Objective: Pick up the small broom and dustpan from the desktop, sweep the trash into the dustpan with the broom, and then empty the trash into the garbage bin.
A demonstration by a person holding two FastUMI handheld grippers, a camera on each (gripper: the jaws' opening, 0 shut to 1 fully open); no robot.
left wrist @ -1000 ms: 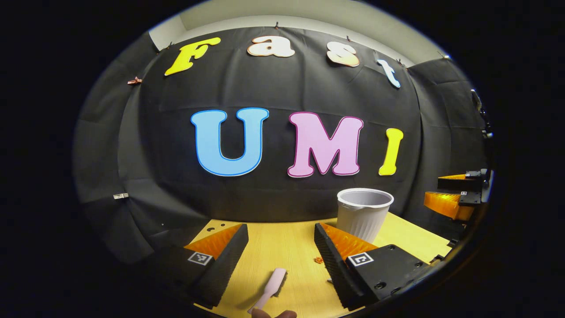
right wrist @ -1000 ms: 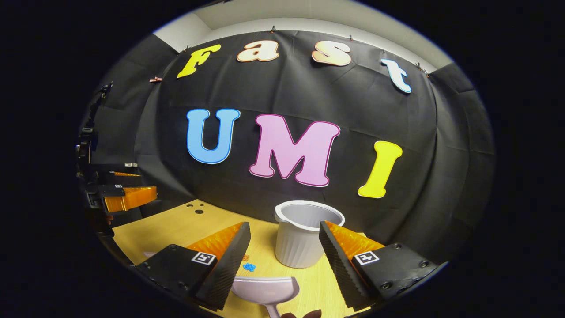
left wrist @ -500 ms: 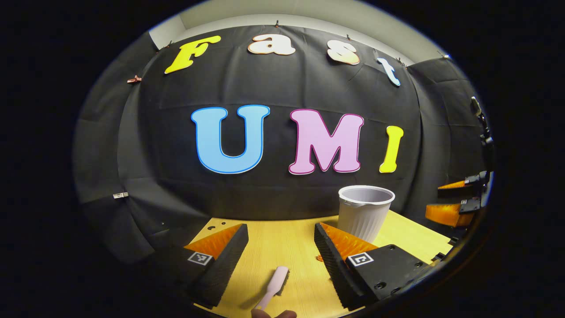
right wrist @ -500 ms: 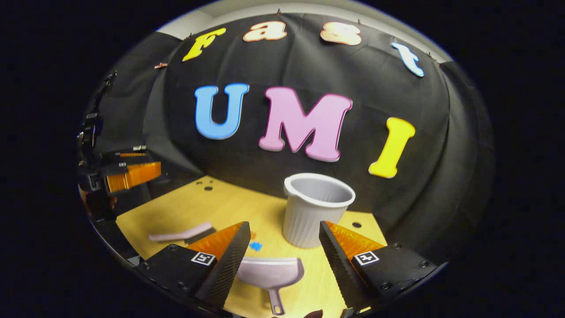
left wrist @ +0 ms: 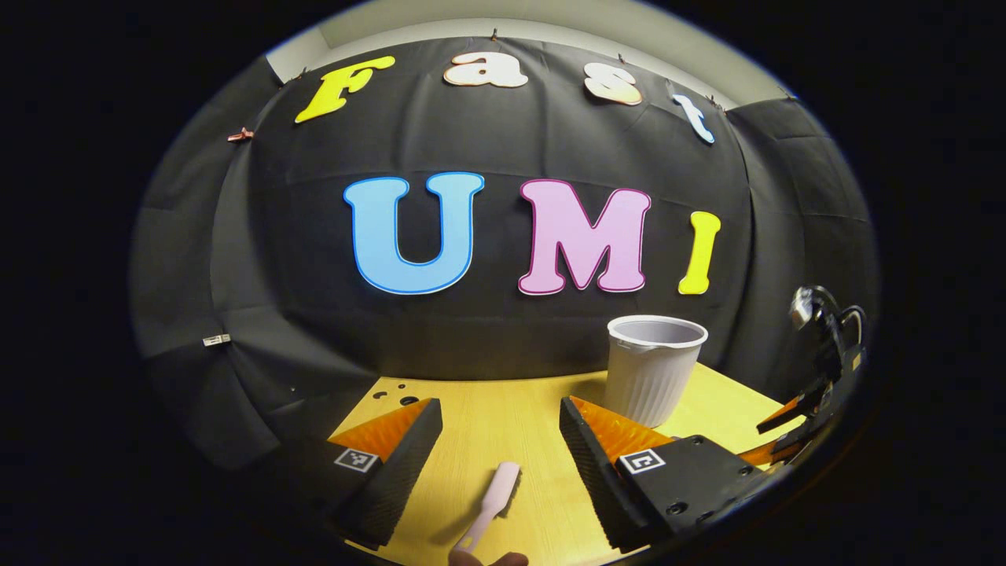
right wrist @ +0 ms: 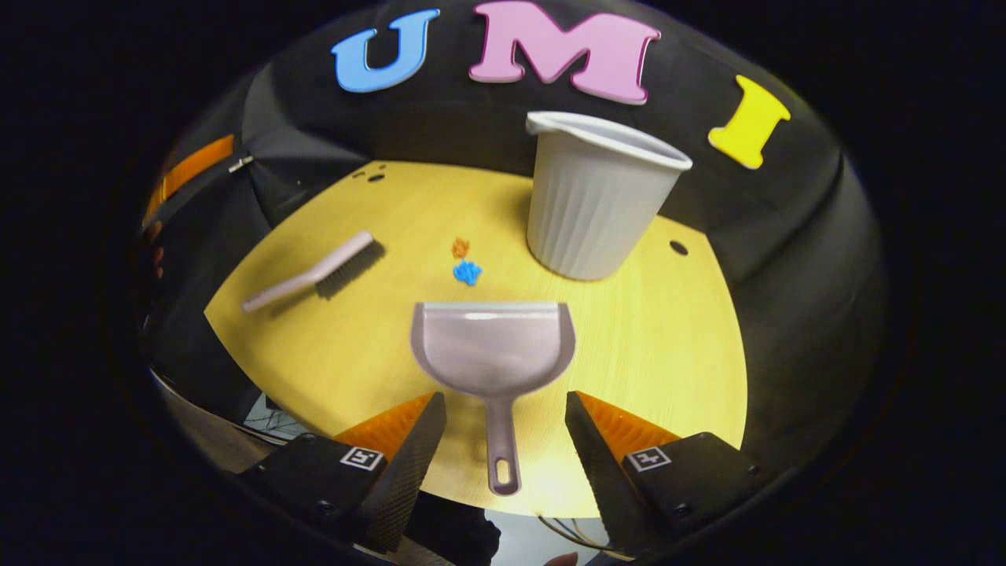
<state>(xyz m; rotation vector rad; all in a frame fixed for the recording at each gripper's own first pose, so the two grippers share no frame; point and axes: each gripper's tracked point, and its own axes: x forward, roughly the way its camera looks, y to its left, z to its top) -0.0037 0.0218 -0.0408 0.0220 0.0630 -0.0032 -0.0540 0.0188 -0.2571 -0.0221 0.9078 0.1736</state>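
Right gripper view: bench (right wrist: 668,369) beneath, bin (right wrist: 597,200) ahead, dustpan (right wrist: 493,346) handle between the wide-open, empty right hand-held gripper (right wrist: 503,440), broom (right wrist: 314,271) far left, trash (right wrist: 465,263) unswept; nothing picked up yet.

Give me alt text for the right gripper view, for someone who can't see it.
The open right gripper hangs above the handle of a pale dustpan lying flat on a yellow desktop. Beyond the pan's mouth sit two bits of trash, one orange, one blue, with a ribbed garbage bin behind and a small broom lying to the left.
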